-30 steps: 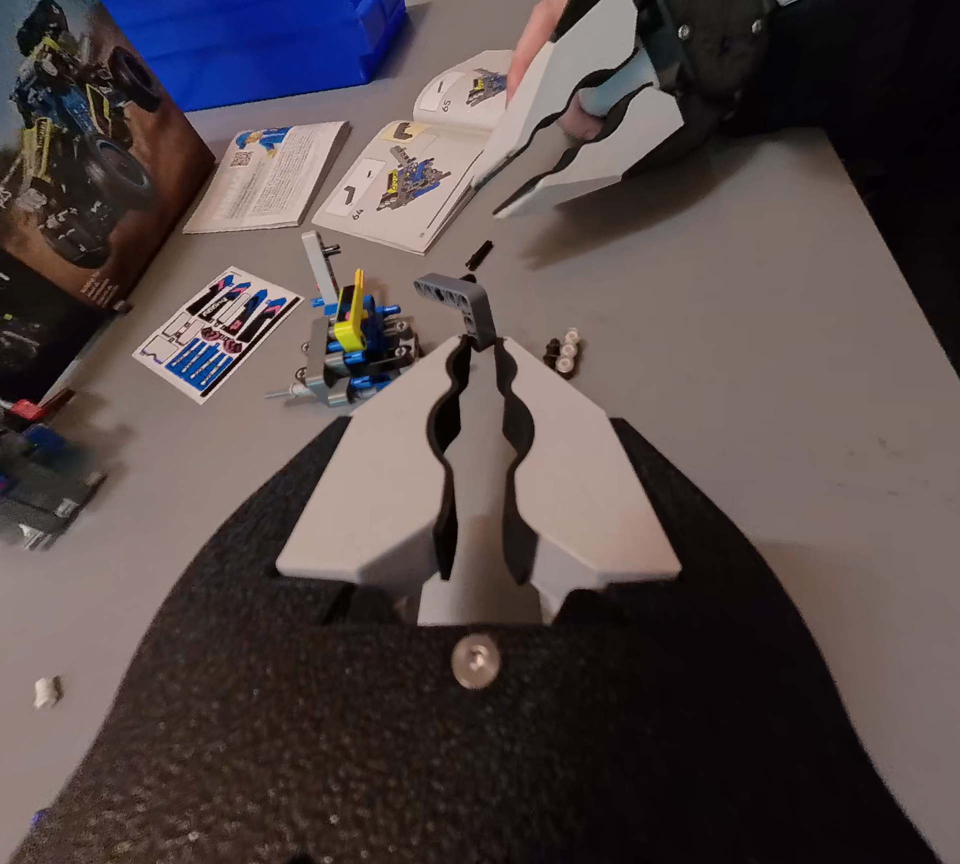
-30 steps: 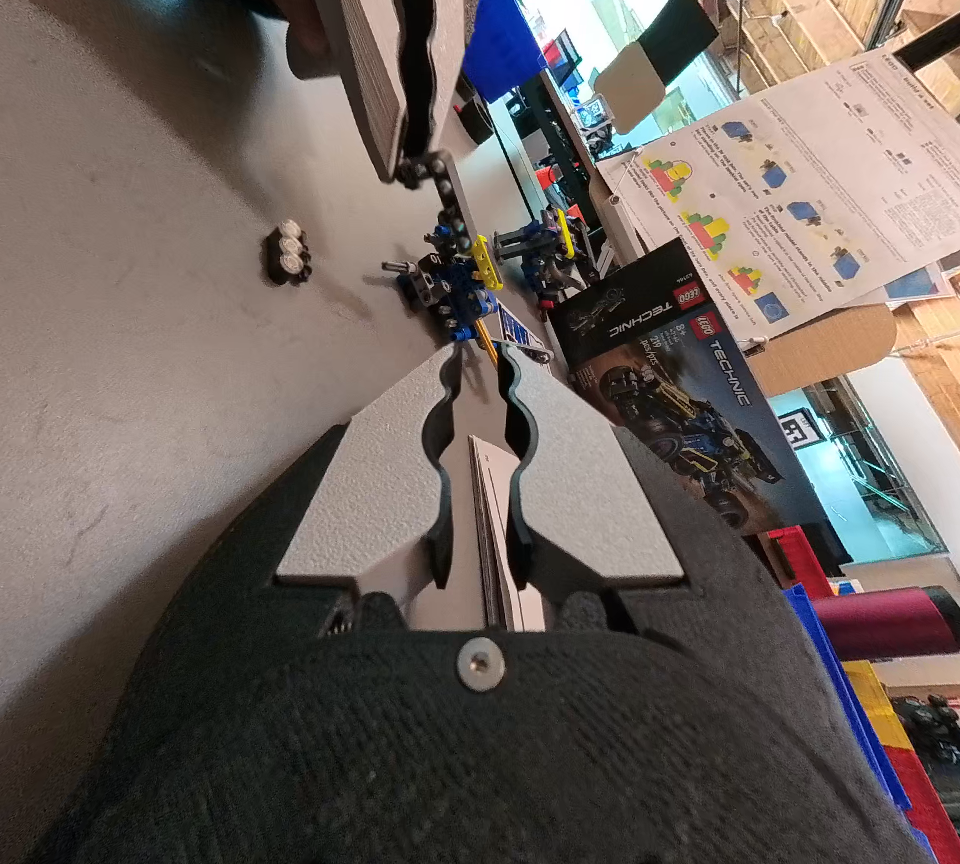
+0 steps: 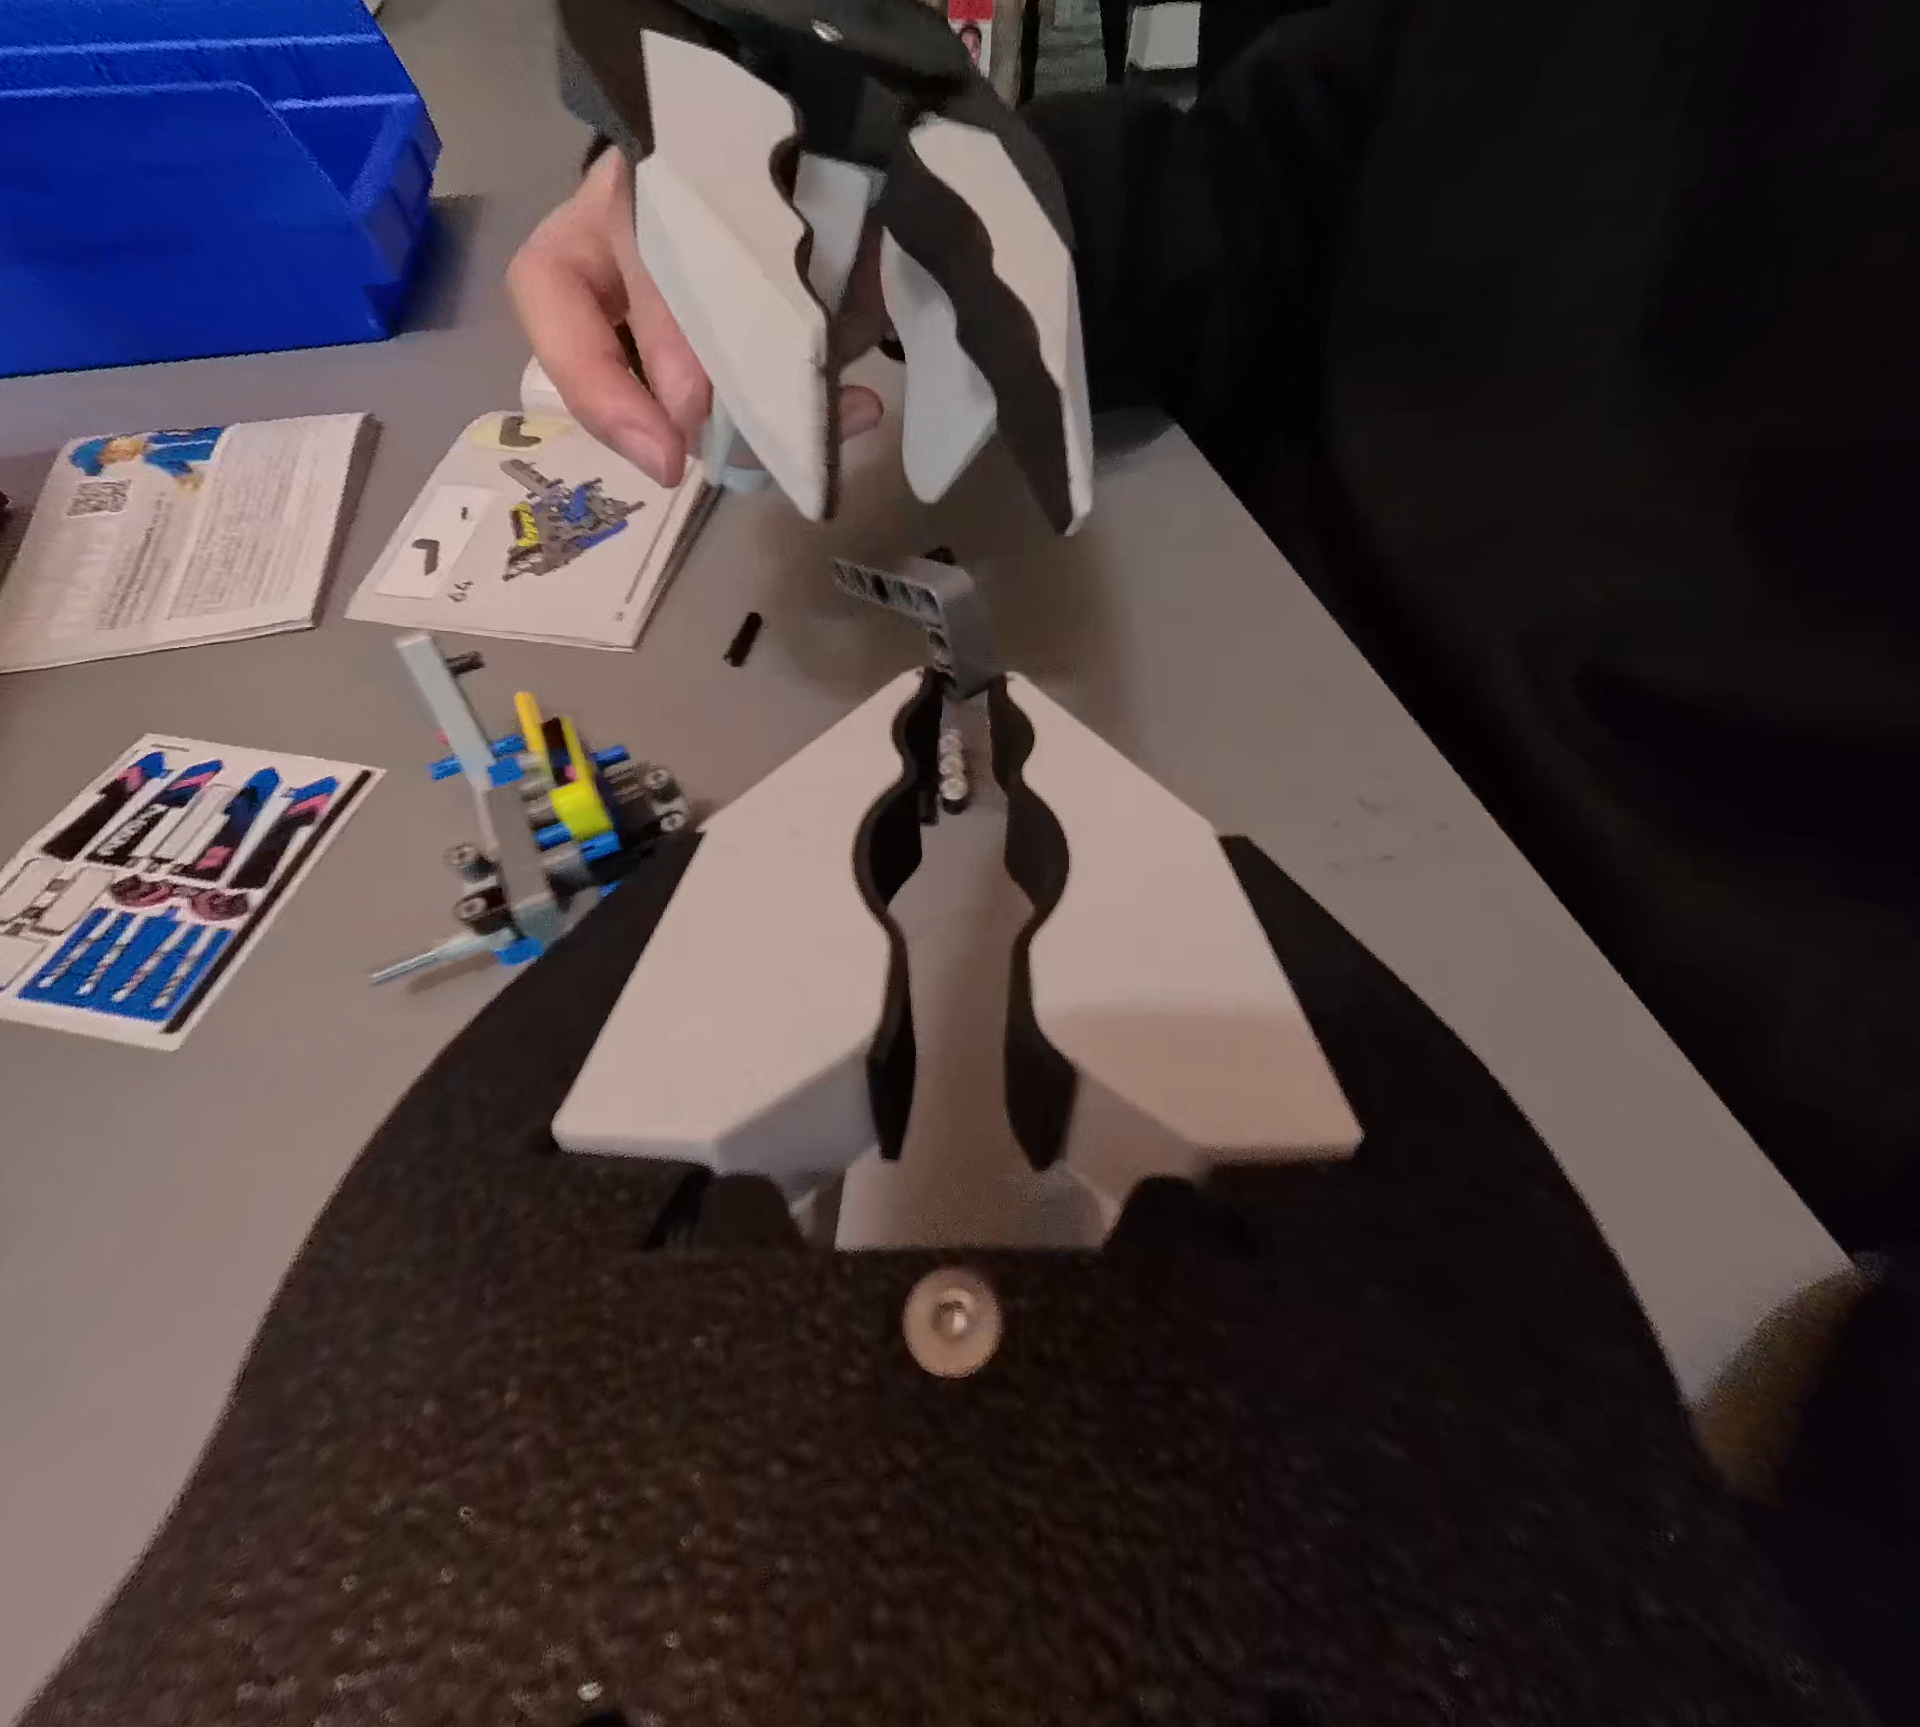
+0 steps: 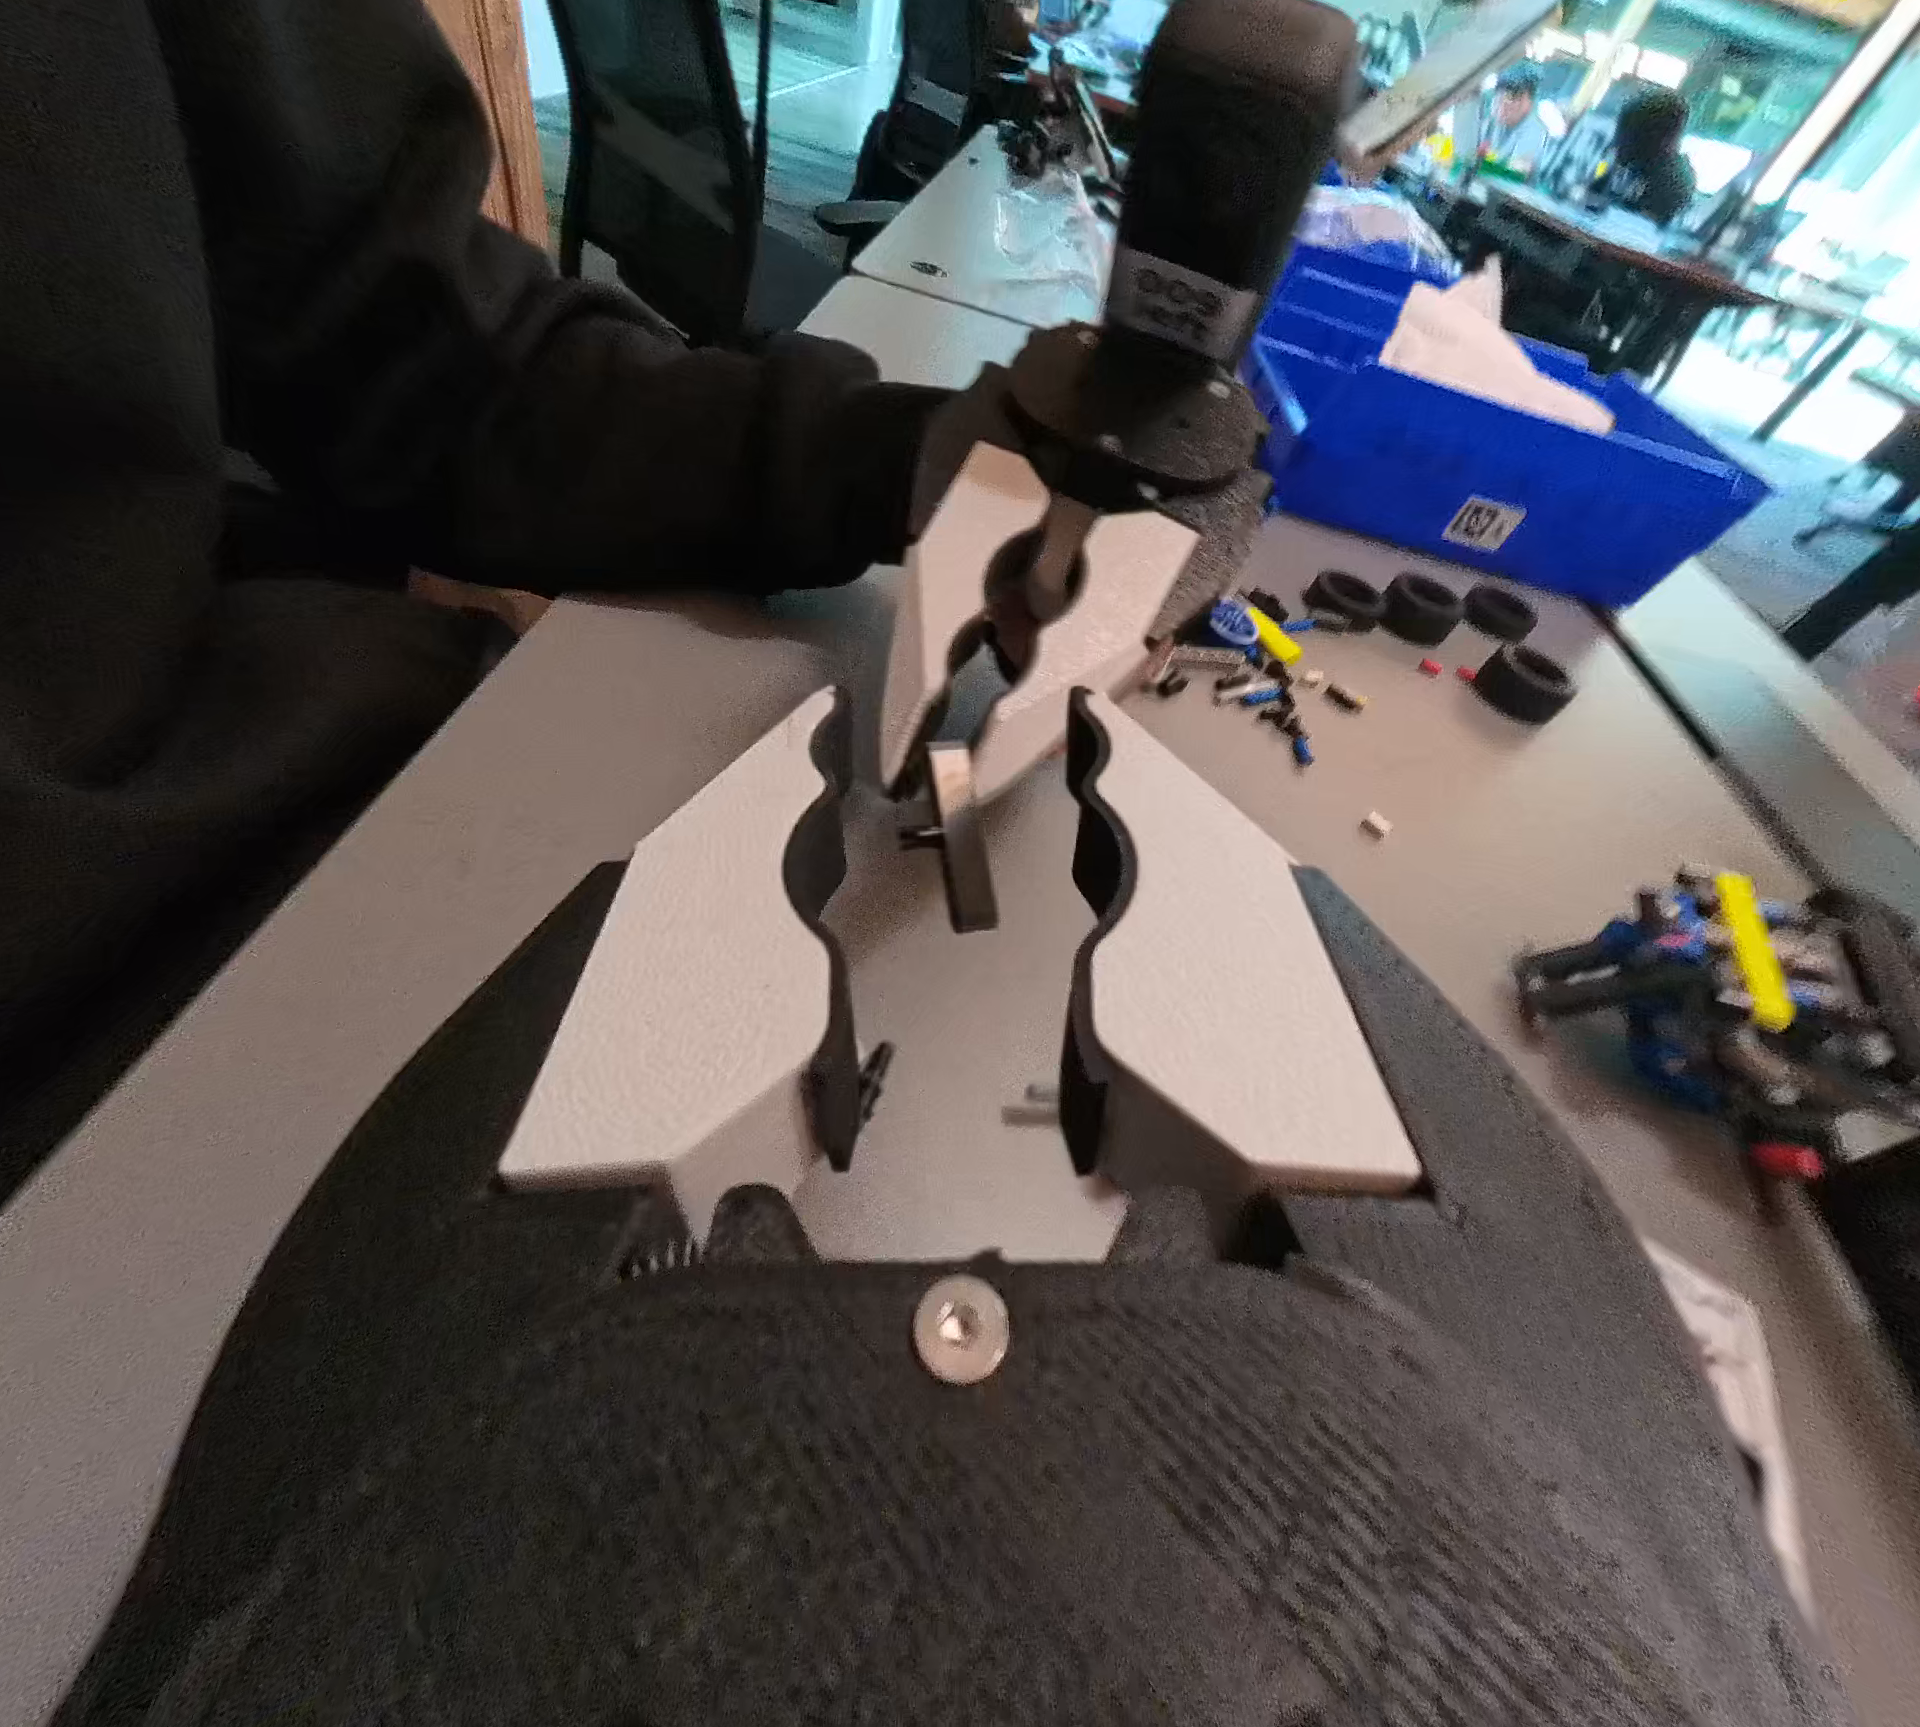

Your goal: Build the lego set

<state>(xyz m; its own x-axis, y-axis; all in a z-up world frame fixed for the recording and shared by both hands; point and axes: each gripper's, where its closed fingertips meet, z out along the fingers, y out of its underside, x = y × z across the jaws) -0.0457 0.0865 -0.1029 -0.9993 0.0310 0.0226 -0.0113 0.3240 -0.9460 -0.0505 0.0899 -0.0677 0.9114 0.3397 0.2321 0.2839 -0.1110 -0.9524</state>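
while left gripper [image 3: 951, 690] jaws clamp one grey beam [image 3: 925, 612], right gripper [image 4: 961, 711] jaws released, four tyres [image 4: 1423, 607]

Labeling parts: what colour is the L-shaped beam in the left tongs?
Grey L-shaped beam; clearest in the left wrist view.

Grey matte table [image 3: 1299, 742] carrying scattered building-set parts and printed sheets.

In the left wrist view, a blue plastic bin [image 3: 197, 160] sits at the far left; nearer lie a closed paper leaflet [image 3: 187, 524] and an open instruction booklet [image 3: 540, 524], side by side. A small black pin [image 3: 742, 638] lies just right of the booklet. A sticker sheet with blue and black shapes [image 3: 177, 877] lies at the left, and beside it a partly built blue, grey and yellow brick assembly [image 3: 540, 825]. In the right wrist view, black rubber tyres [image 4: 1423, 607] and a scatter of small loose pieces [image 4: 1268, 690] lie before another blue bin [image 4: 1475, 462].
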